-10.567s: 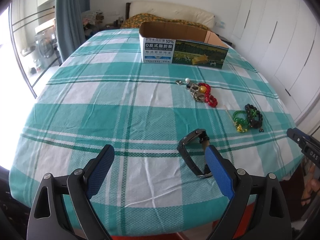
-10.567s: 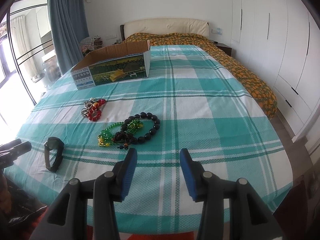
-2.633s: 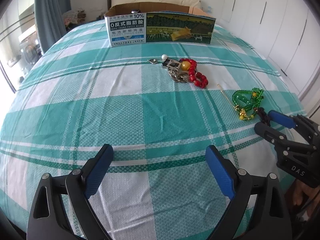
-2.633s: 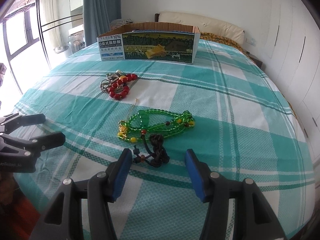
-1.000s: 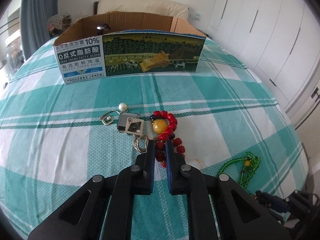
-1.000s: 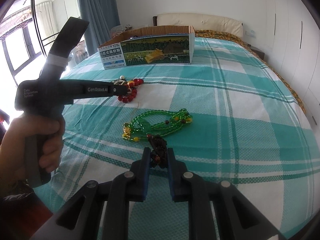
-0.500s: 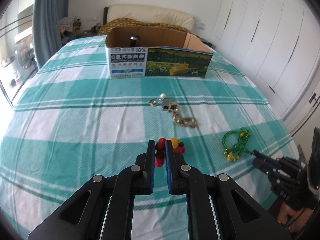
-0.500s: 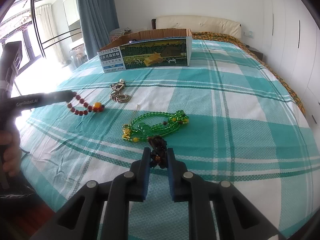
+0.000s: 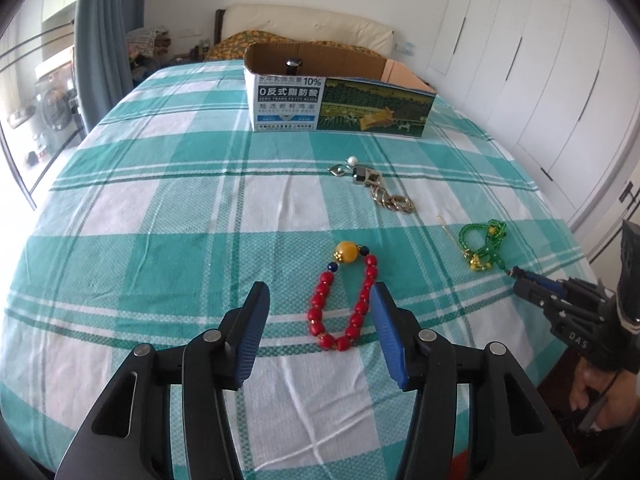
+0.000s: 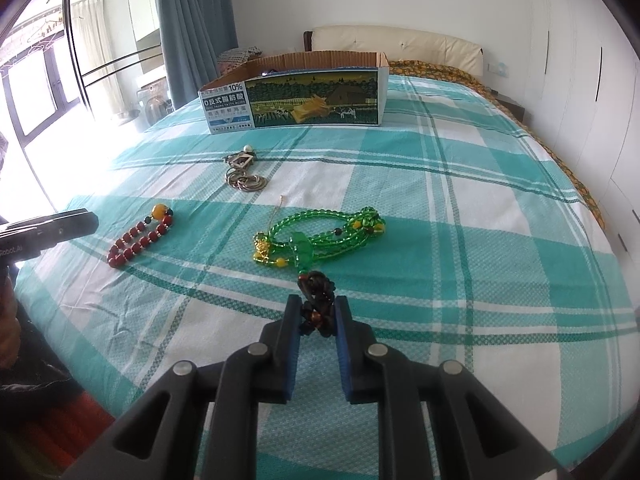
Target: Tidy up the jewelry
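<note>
My left gripper (image 9: 318, 300) is open, and a red bead bracelet (image 9: 344, 300) with a yellow bead lies flat on the cloth between its fingers; it also shows in the right wrist view (image 10: 138, 242). My right gripper (image 10: 318, 314) is shut on a dark knotted cord (image 10: 316, 300) at the end of the green bead necklace (image 10: 320, 236), which lies on the cloth just ahead. In the left wrist view the green necklace (image 9: 482, 246) lies at the right, with the right gripper (image 9: 524, 276) at its near end. A metal chain with a pearl (image 9: 376, 188) lies farther back.
An open cardboard box (image 9: 340, 100) stands at the back of the checked teal cloth (image 9: 160, 208), with a dark watch (image 9: 293, 65) inside it. The chain also shows in the right wrist view (image 10: 242, 172). Wardrobe doors (image 9: 540, 80) line the right wall.
My left gripper has opened and the red bracelet, held half a second ago, now lies on the cloth apart from the chain. My right gripper stays shut on the dark cord.
</note>
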Tool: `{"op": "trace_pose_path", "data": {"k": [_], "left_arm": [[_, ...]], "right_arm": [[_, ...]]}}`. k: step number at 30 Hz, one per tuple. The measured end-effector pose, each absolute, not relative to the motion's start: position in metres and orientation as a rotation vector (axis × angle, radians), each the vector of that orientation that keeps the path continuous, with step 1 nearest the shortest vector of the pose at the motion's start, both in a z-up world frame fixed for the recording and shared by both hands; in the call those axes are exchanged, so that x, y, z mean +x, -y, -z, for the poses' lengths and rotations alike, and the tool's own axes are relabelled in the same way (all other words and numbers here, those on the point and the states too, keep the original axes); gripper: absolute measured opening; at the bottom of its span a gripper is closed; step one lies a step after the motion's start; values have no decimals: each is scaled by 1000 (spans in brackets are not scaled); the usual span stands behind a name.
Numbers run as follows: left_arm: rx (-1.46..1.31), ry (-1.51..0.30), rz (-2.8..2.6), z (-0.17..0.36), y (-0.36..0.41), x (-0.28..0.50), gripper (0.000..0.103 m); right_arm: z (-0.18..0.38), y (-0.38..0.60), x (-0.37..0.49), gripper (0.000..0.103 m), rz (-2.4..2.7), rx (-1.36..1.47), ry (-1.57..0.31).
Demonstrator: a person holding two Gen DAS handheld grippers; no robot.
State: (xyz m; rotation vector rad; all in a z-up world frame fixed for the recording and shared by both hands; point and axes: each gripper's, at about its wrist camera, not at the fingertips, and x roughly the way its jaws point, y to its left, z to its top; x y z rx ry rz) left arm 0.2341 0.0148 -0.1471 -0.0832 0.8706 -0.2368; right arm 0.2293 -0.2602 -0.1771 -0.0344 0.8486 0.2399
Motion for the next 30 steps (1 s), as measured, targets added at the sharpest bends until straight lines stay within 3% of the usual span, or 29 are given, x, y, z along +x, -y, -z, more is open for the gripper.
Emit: {"op": "trace_pose_path", "data": {"k": [2, 3, 13, 24, 30], "left_arm": [[-76, -902, 237, 155, -14, 245, 54], [-71, -918, 241, 160, -13, 250, 54], [-18, -962, 285, 177, -5, 269, 61], [-56, -954, 271, 176, -9, 278, 61], [60, -926, 264, 178, 6, 279, 62]], "right_arm": [[177, 263, 229, 49, -235, -18, -854], [175, 265, 228, 51, -233, -7, -849], [177, 278, 226, 52, -228, 20, -876], [179, 255, 228, 52, -264, -55, -871], [182, 254, 229, 53, -255, -67, -869]]}}
